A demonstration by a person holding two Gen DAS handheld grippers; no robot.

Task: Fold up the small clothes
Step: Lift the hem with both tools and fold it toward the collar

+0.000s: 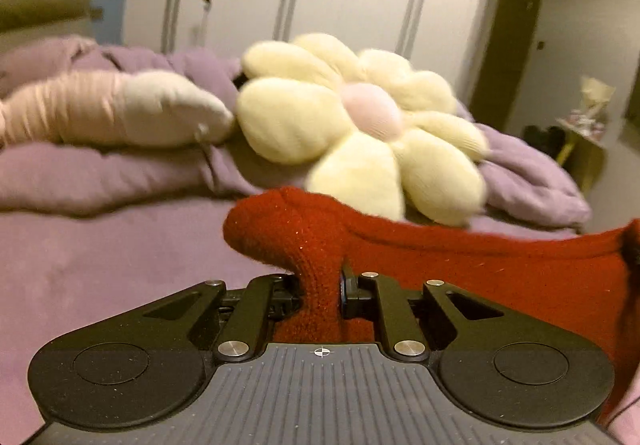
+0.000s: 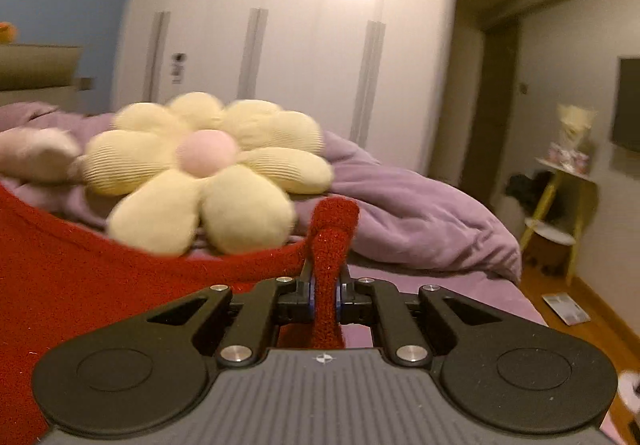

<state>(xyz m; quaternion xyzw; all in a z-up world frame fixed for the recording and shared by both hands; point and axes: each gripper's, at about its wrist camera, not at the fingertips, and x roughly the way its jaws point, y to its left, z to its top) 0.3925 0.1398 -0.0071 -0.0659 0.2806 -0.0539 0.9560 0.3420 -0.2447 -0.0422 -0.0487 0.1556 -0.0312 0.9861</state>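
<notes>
Red knit garment (image 1: 460, 257) is pinched at two corners by the closed left gripper (image 1: 320, 289) and right gripper (image 2: 326, 297), stretched above the purple bed (image 1: 100, 265); folding is judged barely begun.

The red garment (image 1: 460, 269) is seen as a fuzzy, coarse knit. The flower cushion (image 1: 360, 129) is covered in ribbed plush cloth. The purple bedding (image 2: 420, 229) is shown as soft, matt fabric. The left gripper (image 1: 320, 293) is made of matt black plastic with shiny metal pins. Glossy wardrobe doors (image 2: 304, 45) are lit.
</notes>
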